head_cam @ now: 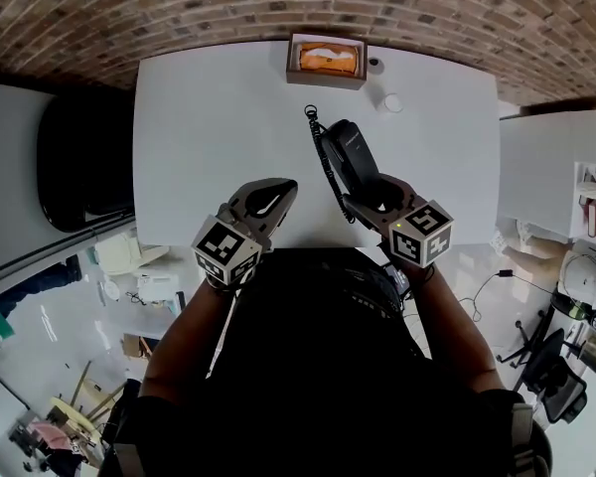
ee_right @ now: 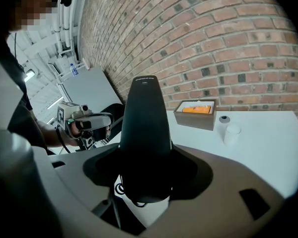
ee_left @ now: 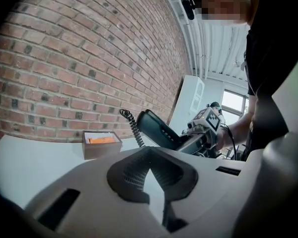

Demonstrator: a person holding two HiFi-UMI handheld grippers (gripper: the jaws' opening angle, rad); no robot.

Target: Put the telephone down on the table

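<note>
The telephone [head_cam: 350, 157] is sitting clamped by its near end in the right claw [head_cam: 372, 199]. In the head view it is hovering over the table [head_cam: 209, 127], on the person's side of the wooden box [head_cam: 326, 61], while the left claw [head_cam: 270, 195] is idling, pinched together on nothing.

In the left gripper view the telephone [ee_left: 156, 129] is tilting up clear of the table, right of the box [ee_left: 102, 144].

In the right gripper view it [ee_right: 146, 133] is standing between the jaws, left of the box [ee_right: 194, 113].

I'd say the carrying is nearly over, and the next move is calling for lowering it flat and then releasing.
</note>
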